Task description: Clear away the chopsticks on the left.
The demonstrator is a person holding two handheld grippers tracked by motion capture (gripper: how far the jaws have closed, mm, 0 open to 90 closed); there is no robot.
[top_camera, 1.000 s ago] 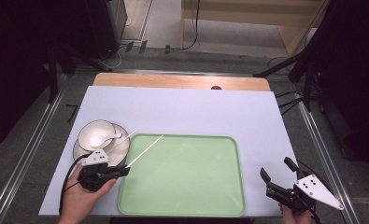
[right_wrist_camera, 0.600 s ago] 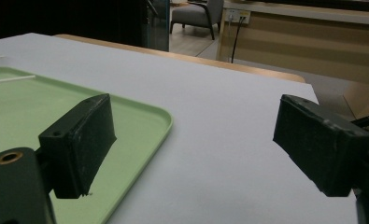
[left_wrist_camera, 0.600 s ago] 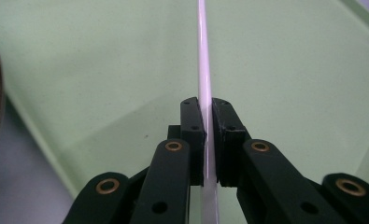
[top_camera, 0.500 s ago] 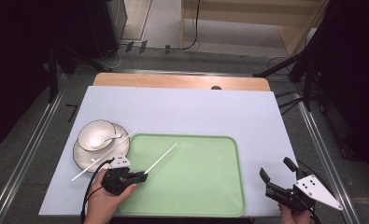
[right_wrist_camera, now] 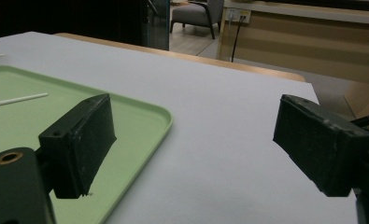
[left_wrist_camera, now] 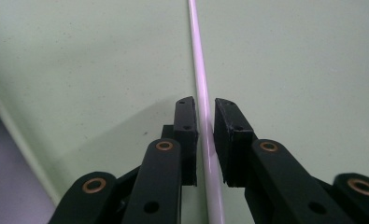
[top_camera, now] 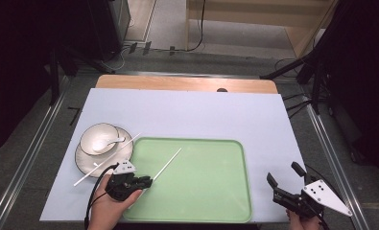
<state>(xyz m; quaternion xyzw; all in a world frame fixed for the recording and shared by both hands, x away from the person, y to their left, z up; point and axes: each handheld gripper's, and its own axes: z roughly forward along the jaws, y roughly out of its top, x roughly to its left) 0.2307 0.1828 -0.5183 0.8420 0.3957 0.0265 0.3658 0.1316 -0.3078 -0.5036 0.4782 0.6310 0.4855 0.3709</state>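
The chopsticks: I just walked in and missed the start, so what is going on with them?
A person works two handheld grippers. The left gripper has one white chopstick between its jaws, low over the green tray; whether it is clamped is unclear. The other chopstick lies across the plate that carries a bowl and spoon. The right gripper waits open beside the tray's right edge.

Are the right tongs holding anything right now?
No, the right tongs stand wide open above the pale lilac table cover, with nothing between the jaws.
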